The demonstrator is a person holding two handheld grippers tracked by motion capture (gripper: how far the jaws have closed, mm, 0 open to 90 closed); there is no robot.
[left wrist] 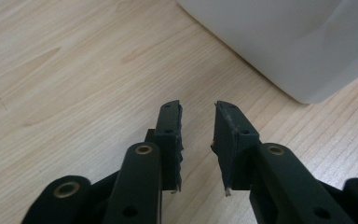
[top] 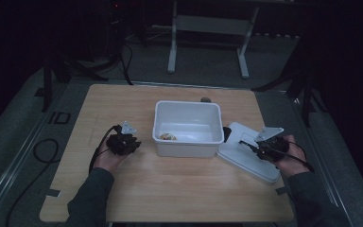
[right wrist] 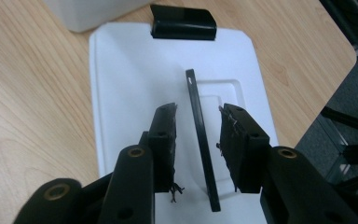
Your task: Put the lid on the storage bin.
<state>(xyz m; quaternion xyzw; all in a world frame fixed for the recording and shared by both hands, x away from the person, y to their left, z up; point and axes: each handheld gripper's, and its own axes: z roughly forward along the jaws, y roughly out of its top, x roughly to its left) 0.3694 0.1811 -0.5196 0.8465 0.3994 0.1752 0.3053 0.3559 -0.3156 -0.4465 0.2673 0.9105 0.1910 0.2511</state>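
Nearest the camera in the right gripper view, the right gripper point(right wrist: 198, 109) is seen with its jaws parted a bit and straddling the thin black handle point(right wrist: 201, 135) that stands up from the white lid point(right wrist: 121, 93). A gap is left on each side, so nothing is actually clamped yet. The handle's long axis runs straight away between the jaws, lined up with them, so probably only a squeeze is needed. The lid is laid flat on the table point(top: 170, 189), right of the white tub point(top: 187, 127), its black clip point(right wrist: 182, 22) at the far edge. The left gripper point(left wrist: 198, 105) is kept narrowly open over bare wood just beside the tub, holding nothing. A small thing in the tub can't be made out.
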